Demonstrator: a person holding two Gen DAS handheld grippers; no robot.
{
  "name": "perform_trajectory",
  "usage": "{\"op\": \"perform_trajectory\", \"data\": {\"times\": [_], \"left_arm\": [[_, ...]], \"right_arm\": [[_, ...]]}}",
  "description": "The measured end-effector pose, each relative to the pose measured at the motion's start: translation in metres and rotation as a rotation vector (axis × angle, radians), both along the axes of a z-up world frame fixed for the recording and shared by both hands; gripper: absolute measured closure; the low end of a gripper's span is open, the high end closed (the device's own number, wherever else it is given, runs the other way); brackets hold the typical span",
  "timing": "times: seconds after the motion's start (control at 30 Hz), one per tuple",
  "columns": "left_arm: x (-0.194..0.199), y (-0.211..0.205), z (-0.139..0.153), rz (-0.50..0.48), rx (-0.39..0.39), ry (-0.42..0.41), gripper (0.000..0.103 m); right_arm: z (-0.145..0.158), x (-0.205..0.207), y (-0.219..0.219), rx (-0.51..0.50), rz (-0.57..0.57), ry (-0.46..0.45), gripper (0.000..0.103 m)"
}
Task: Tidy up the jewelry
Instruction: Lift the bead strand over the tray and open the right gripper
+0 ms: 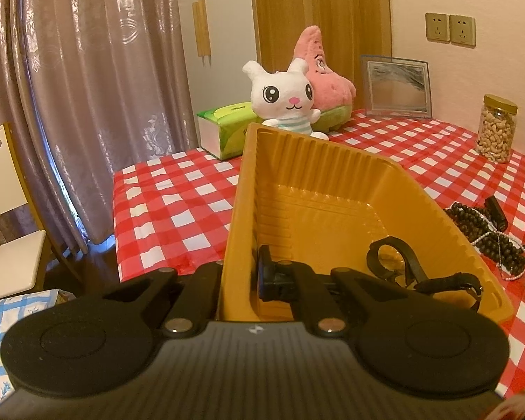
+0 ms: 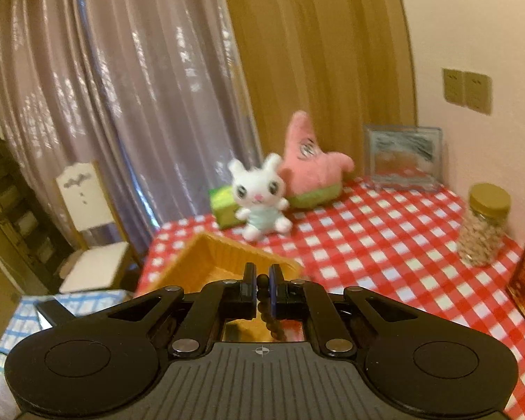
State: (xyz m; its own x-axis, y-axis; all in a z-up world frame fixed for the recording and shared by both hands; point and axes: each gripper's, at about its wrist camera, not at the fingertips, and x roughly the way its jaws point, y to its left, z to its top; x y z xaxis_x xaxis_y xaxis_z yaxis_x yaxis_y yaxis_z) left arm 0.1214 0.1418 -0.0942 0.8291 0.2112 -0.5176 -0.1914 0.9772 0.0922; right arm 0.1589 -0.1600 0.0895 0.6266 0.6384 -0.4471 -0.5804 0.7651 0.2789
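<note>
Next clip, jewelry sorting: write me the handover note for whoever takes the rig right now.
Left tongs: shut on the near wall of the yellow tray, holding it tilted.
Right tongs: shut on a dark bead strand, held above the table near the tray.
Done: a black strap piece lies in the tray.
Left: drop the held strand in, then fetch the dark beads and thin pale bead string lying on the checked cloth right of the tray.
</note>
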Motion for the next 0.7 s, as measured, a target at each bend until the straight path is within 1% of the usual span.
{"op": "perform_trajectory", "data": {"times": [0.2, 0.27, 0.33, 0.43, 0.57, 0.7], "left_arm": [[-0.001, -0.002, 0.001, -0.004, -0.005, -0.01, 0.1], [-0.002, -0.002, 0.002, -0.007, -0.005, -0.012, 0.101], [-0.003, -0.002, 0.003, -0.008, -0.003, -0.012, 0.101], [-0.003, -0.001, 0.003, -0.009, -0.004, -0.01, 0.101], [-0.003, -0.001, 0.004, -0.009, -0.006, -0.01, 0.101], [-0.003, -0.001, 0.004, -0.01, -0.008, -0.008, 0.101]], "right_arm": [[0.022, 0.003, 0.035, 0.091, 0.07, -0.037, 0.096], [0.023, 0.006, 0.047, 0.109, 0.092, -0.042, 0.096], [0.018, 0.011, 0.062, 0.11, 0.104, -0.03, 0.096], [0.0, 0.019, 0.083, 0.1, 0.123, 0.011, 0.096], [-0.039, 0.029, 0.108, 0.067, 0.149, 0.101, 0.096], [-0.075, 0.038, 0.123, 0.033, 0.164, 0.182, 0.096]]}}
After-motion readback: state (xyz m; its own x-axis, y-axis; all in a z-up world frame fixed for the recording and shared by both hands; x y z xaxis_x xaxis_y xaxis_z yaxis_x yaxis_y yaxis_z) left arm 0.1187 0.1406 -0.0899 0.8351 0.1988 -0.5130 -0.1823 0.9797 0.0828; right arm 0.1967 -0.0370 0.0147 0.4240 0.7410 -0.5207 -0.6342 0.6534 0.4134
